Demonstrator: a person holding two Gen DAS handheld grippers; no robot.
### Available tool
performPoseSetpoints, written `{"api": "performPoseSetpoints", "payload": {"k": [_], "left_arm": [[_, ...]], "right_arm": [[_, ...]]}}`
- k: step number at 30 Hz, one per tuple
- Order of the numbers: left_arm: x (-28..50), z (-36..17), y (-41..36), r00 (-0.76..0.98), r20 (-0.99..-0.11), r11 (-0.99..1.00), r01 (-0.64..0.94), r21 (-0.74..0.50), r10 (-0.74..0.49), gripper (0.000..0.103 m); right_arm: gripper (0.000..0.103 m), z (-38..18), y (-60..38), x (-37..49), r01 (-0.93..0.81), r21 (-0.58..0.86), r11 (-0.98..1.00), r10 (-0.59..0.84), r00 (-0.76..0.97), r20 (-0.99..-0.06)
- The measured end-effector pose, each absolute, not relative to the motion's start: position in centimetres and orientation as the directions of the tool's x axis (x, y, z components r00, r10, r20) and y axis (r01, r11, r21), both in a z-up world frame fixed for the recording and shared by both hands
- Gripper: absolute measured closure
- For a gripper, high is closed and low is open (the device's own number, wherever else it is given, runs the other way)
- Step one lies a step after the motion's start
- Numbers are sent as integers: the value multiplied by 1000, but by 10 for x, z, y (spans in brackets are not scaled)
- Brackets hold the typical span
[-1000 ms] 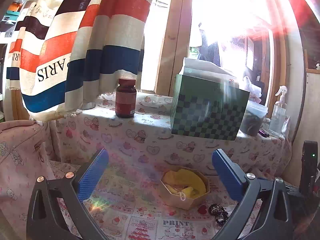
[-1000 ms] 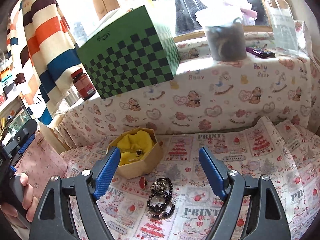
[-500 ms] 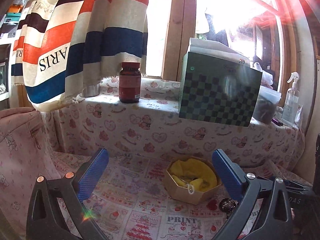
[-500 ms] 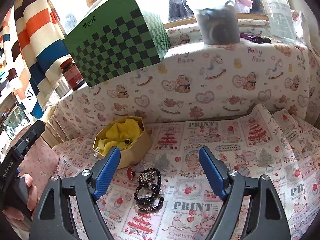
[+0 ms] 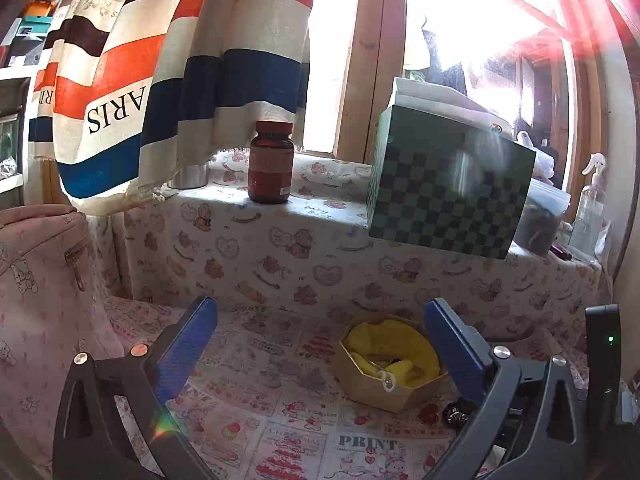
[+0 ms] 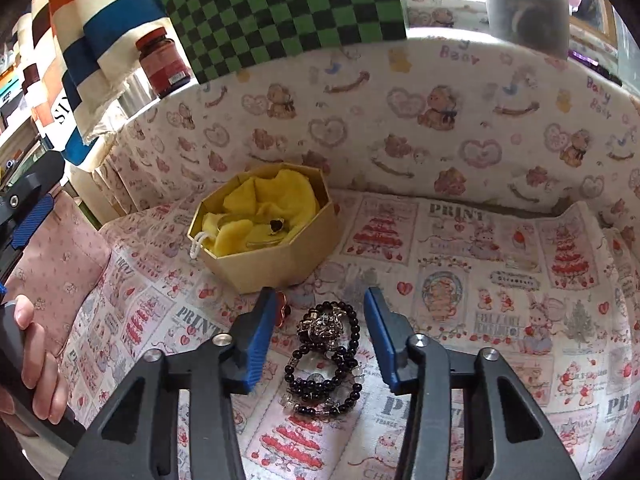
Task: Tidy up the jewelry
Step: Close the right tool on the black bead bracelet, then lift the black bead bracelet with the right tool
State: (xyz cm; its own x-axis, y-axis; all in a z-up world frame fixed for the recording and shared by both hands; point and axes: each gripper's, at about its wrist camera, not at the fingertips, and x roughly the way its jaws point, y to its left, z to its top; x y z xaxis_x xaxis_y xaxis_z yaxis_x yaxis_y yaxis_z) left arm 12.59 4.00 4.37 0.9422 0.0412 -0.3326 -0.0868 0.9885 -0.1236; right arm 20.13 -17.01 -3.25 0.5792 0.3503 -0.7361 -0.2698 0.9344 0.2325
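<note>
A tan octagonal box [image 6: 276,256] lined with yellow cloth [image 6: 272,204] sits on the patterned cloth; it also shows in the left wrist view [image 5: 384,384]. A small dark piece [image 6: 277,224] lies inside it. Black bead bracelets [image 6: 326,360] lie in a pile just in front of the box, with a small red piece [image 6: 282,310] beside them. My right gripper [image 6: 320,332] is open, low over the cloth, its jaws either side of the bracelets. My left gripper [image 5: 320,344] is open and empty, held off to the left of the box.
A raised ledge behind holds a green checkered box [image 5: 448,200], a brown pill bottle [image 5: 270,162], a plastic tub [image 6: 528,8] and a spray bottle [image 5: 588,212]. A striped curtain [image 5: 180,60] hangs at left. A pink bag [image 5: 44,300] stands at far left.
My right gripper has dropped and moved forward onto the bracelets, and its jaws have narrowed around them. My left gripper has shifted slightly, staying open.
</note>
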Motion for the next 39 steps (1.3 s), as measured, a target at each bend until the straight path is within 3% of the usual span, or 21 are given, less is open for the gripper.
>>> {"api": "performPoseSetpoints", "payload": {"k": [6,15,18,27,36,39], "left_arm": [[126,42,35,935,-353,988,-27,-151,-29,1],[129,41,37,930,-367,986,-25,-164,-37,1],[129,41,38,931,-363,987,-35,-160,-26,1],[128,41,36,934,-356,989,-46,-138,-7,1],[129,42,37,936,-352,990,-51,-134,1,1],[128,42,38,936,-352,989,-54,-135,3,1]], "right_arm": [[72,-44,-172,205,-244,251,937,348,583,-734],[87,-50,-167,208,-258,240,936,347,558,-754],[100,-47,-168,206,-264,246,933,355,557,-751],[100,-28,-178,190,-271,245,931,363,618,-697],[95,-39,-160,194,-308,200,930,346,552,-758],[75,-38,-156,191,-319,197,927,353,563,-747]]}}
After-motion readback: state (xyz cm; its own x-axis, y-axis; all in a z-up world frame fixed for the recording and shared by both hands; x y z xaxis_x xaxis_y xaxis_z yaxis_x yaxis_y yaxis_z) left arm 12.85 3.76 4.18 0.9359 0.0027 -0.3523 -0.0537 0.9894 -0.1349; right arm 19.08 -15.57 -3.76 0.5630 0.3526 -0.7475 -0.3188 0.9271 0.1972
